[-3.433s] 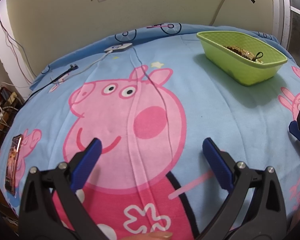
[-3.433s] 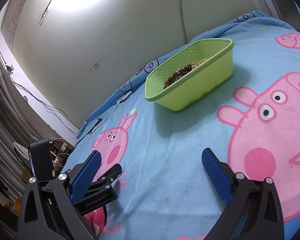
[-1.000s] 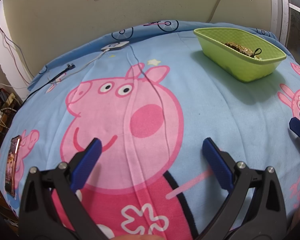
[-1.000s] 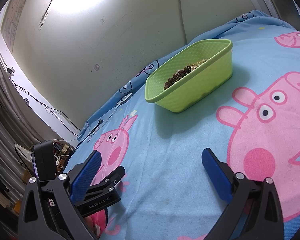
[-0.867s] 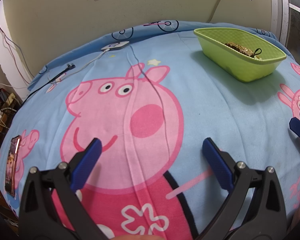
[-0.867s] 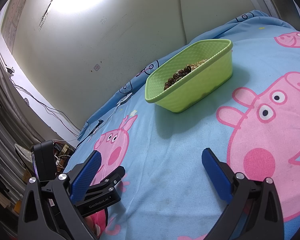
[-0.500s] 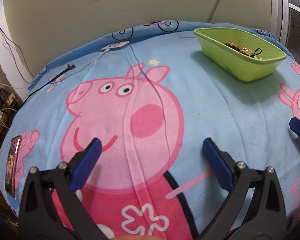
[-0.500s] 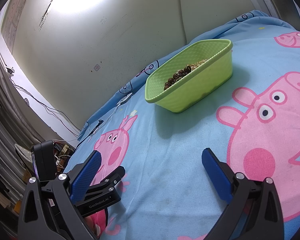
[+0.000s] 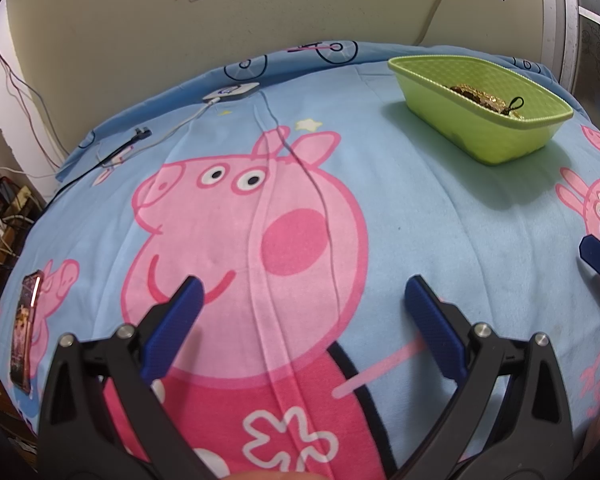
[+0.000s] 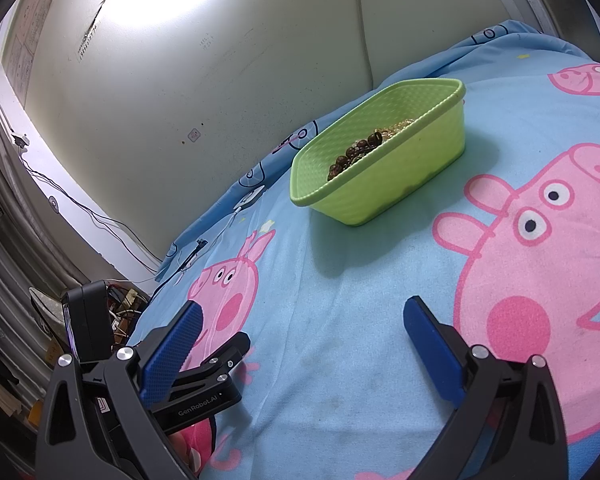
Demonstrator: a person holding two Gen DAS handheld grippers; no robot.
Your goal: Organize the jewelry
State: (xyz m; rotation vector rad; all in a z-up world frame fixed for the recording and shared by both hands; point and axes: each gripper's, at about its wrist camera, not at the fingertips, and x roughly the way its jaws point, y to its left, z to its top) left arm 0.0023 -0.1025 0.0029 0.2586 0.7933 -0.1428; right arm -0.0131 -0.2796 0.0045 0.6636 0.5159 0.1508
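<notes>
While both tongs hover low over the blanket (image 9: 440, 216), the left gripper (image 9: 300, 304) and right gripper (image 10: 300, 328) stand wide apart, holding nothing. Well ahead, the green basket (image 10: 420, 168) sits on the blanket, with beaded jewelry (image 10: 356, 152) inside.

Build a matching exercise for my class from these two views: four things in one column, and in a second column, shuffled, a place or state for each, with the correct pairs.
Things
1. Lime-green plastic basket
2. Brown bead jewelry
3. Phone in a dark patterned case
4. Left gripper

Places or states
A. Lying flat near the left edge of the bedsheet
B. Open and empty above the pink pig print
C. Heaped inside the basket
D. Standing on the blue cartoon bedsheet near the wall

Pairs: 1-D, 2-C, 3-A, 4-B
</notes>
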